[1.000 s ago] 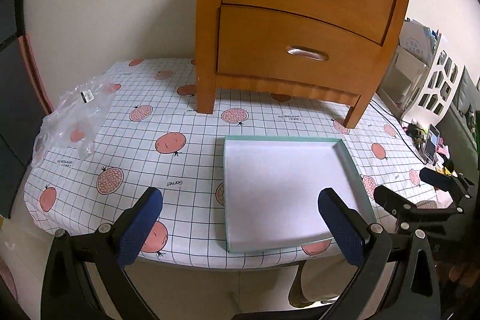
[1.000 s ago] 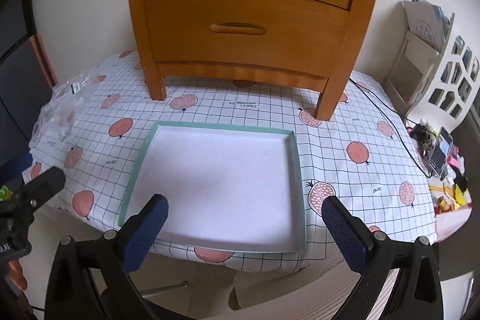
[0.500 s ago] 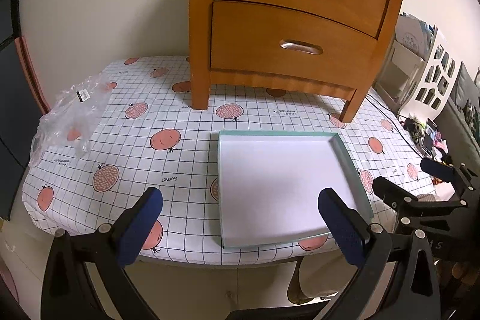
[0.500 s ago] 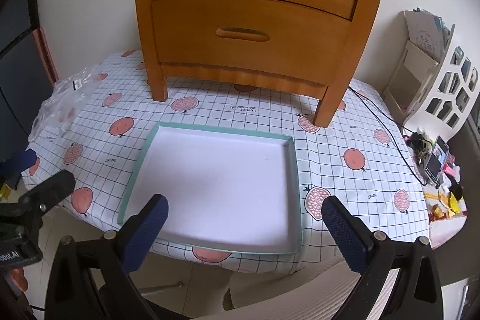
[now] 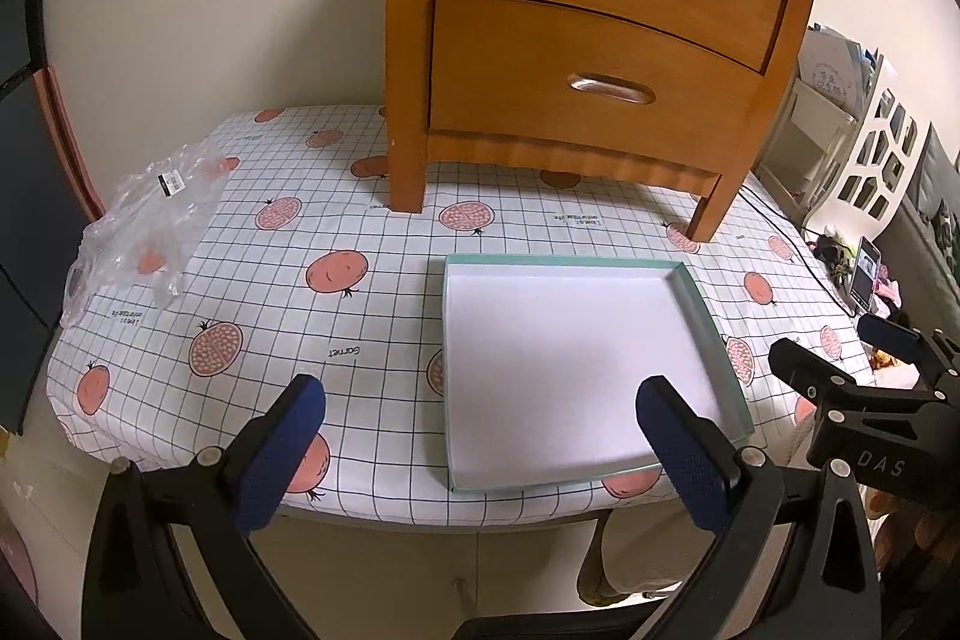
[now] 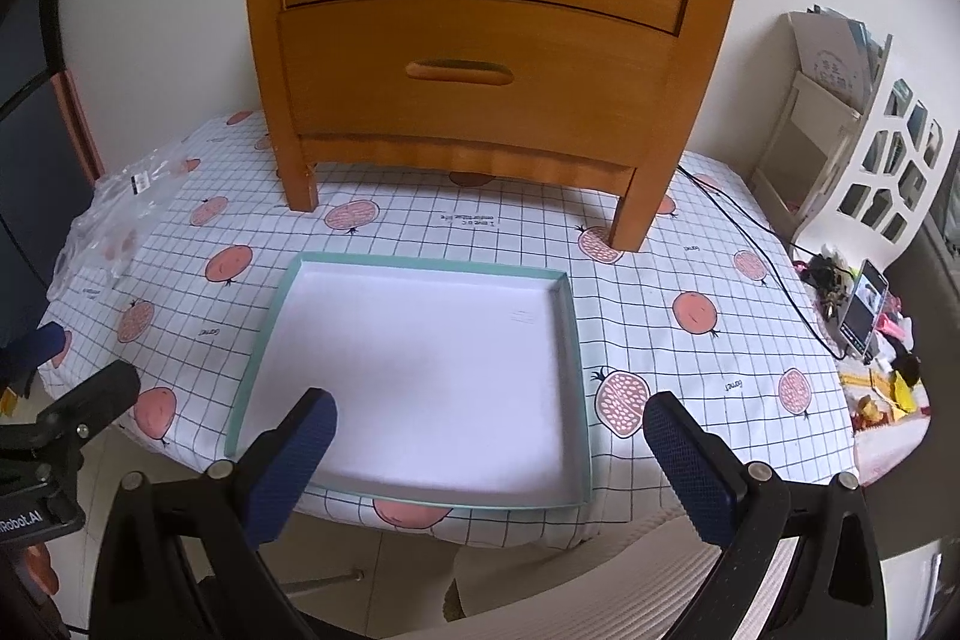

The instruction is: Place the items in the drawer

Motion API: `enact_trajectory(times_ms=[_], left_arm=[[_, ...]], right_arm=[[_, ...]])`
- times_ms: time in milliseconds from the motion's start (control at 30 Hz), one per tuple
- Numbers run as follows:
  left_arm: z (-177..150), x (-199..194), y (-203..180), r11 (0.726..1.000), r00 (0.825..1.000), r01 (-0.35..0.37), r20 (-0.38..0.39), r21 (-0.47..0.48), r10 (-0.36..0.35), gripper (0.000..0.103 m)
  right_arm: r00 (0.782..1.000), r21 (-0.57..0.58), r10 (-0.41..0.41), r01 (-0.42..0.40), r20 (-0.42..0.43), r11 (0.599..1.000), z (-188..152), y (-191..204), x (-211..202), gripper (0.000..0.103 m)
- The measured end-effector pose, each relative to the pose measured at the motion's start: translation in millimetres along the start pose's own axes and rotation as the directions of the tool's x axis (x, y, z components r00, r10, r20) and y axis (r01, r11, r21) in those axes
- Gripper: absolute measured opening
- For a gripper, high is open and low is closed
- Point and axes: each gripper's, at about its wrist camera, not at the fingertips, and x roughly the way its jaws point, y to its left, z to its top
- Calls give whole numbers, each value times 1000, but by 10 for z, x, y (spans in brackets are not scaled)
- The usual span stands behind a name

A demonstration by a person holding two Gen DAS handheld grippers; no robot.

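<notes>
A wooden nightstand (image 5: 600, 40) (image 6: 480, 28) with two shut drawers stands at the back of the table; its lower drawer handle (image 5: 612, 89) (image 6: 459, 72) faces me. In front of it lies a shallow white tray with a teal rim (image 5: 708, 316) (image 6: 573, 334), with nothing in it. My left gripper (image 5: 480, 451) hangs open over the table's front edge, left of the tray's middle. My right gripper (image 6: 489, 451) is open too, above the tray's near edge. Each gripper shows at the side of the other's view.
A crumpled clear plastic bag (image 5: 144, 232) (image 6: 114, 214) lies at the table's left edge. A black cable (image 6: 762, 250) runs off the right side toward a phone (image 6: 864, 310) and clutter. A white shelf (image 6: 870, 148) stands at the right. The grid tablecloth (image 5: 336, 316) shows fruit prints.
Both grippers have pulled back and risen slightly, so the nightstand and tray sit lower and farther in both views. Both stay open with nothing held.
</notes>
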Motion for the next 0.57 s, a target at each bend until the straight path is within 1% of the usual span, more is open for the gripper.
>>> enact_trajectory(times_ms=[467, 567], left_arm=[[-12, -1, 0, 1000, 1000, 4, -2, 5, -4, 103], [-8, -23, -8, 1000, 1000, 1, 13, 13, -2, 103]], right_arm=[[1000, 24, -10, 10, -2, 1000, -11, -53, 0, 103], [1000, 25, -9, 9, -2, 1000, -15, -60, 4, 103]])
